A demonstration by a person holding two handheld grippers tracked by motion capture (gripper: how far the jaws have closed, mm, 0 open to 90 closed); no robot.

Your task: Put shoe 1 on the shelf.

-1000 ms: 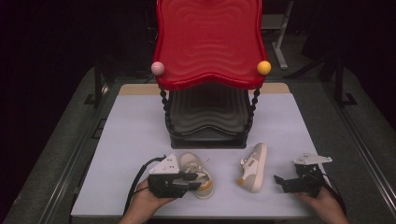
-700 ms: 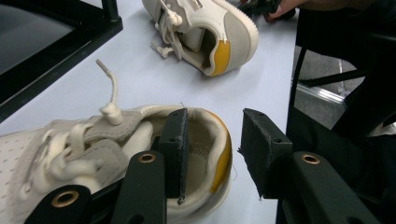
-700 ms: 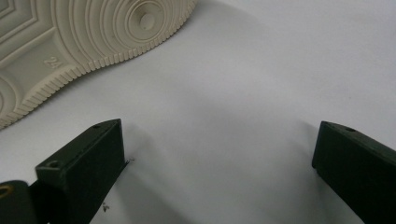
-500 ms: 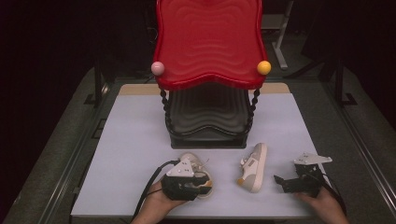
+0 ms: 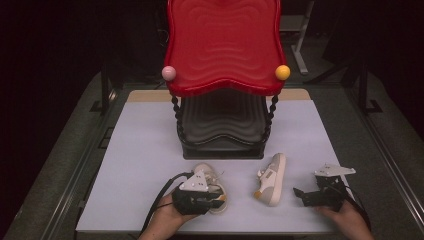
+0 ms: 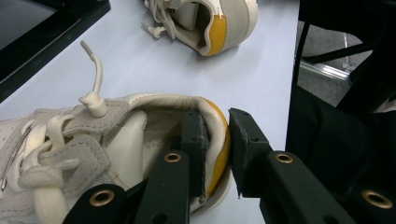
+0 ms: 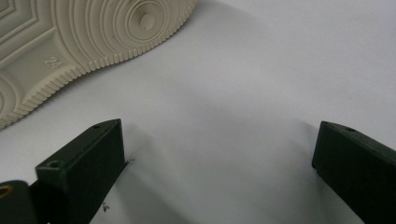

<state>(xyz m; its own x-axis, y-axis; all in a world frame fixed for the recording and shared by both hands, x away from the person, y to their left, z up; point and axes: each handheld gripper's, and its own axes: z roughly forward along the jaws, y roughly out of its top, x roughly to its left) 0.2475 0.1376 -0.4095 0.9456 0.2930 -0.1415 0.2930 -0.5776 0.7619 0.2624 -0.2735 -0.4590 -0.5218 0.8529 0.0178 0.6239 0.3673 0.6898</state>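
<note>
A cream shoe (image 5: 206, 172) with an orange heel patch stands upright on the white mat, toe toward the stand. My left gripper (image 5: 217, 200) is shut on its heel. In the left gripper view one jaw is inside the collar and the other outside, pinching the heel wall (image 6: 215, 122). A second matching shoe (image 5: 272, 180) lies on its side to the right, also seen as a shoe (image 6: 210, 23) at the top of that view. My right gripper (image 5: 300, 196) rests open on the mat right of it, and the shoe's ribbed sole (image 7: 70, 42) faces its jaws.
A red wavy-topped stand (image 5: 225, 45) with a black lower shelf (image 5: 220, 130) rises behind the shoes, a pink ball (image 5: 169, 73) and an orange ball (image 5: 282, 72) at its corners. The white mat (image 5: 140, 150) has free room left and right. Its front edge is near both hands.
My left gripper has slid right onto the near shoe's heel and shut on it. The right gripper and the second shoe have stayed where they were.
</note>
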